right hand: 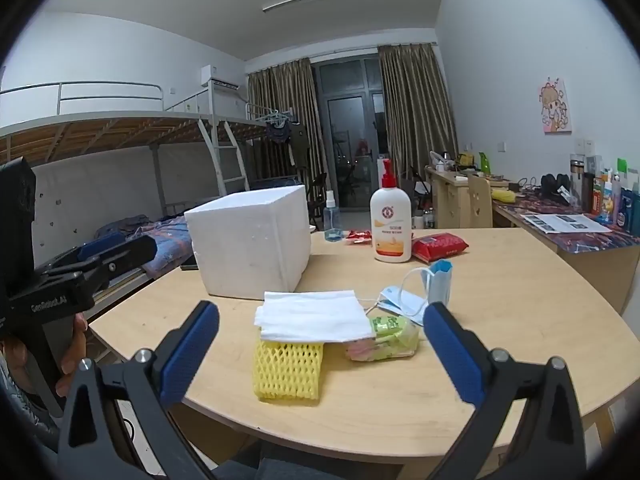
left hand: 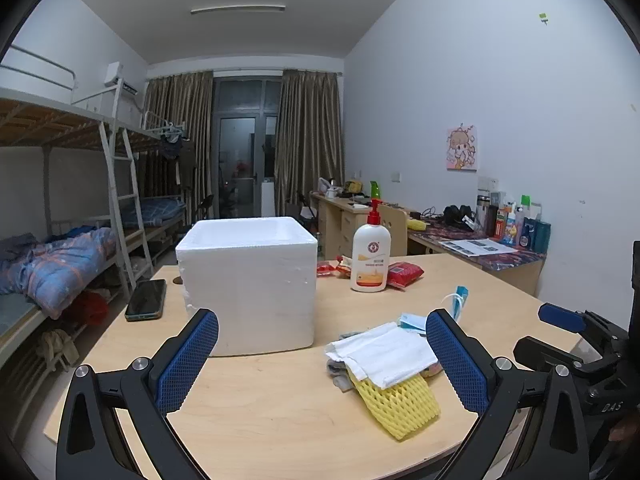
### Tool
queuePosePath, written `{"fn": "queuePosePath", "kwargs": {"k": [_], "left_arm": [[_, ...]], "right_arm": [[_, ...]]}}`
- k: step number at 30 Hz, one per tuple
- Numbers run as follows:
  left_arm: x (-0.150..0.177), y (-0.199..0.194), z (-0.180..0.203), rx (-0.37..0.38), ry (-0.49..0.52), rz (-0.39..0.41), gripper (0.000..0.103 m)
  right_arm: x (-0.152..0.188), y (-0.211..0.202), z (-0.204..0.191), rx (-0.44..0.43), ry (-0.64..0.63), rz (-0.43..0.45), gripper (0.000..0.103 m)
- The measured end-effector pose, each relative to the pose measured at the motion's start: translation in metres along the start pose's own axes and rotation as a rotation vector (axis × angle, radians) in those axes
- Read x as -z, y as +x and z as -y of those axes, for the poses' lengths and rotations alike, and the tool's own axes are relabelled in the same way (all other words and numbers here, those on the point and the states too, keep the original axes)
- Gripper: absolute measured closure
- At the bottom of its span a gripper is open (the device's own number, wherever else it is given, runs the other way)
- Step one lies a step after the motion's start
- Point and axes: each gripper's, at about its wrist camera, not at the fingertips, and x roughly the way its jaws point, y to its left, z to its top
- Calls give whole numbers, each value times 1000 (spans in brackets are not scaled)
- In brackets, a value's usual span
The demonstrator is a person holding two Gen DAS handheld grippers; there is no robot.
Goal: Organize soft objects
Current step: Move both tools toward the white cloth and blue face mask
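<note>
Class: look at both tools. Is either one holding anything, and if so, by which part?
Nothing is held. The left tool and right tool are both open, above the table.

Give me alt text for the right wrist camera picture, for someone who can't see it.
An open right hand-held gripper frames a folded white cloth lying over a yellow foam mesh sleeve on a round wooden table. Behind stand a white styrofoam box and a white pump lotion bottle.
</note>
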Motion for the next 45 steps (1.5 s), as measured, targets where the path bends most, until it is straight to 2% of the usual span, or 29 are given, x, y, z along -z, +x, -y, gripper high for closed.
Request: {"fn": "queuePosePath", "kwargs": {"k": [45], "left_arm": [[1, 5, 2, -9, 12, -21, 0]], "right_arm": [[-1, -3, 0, 3, 0, 9, 0]]}}
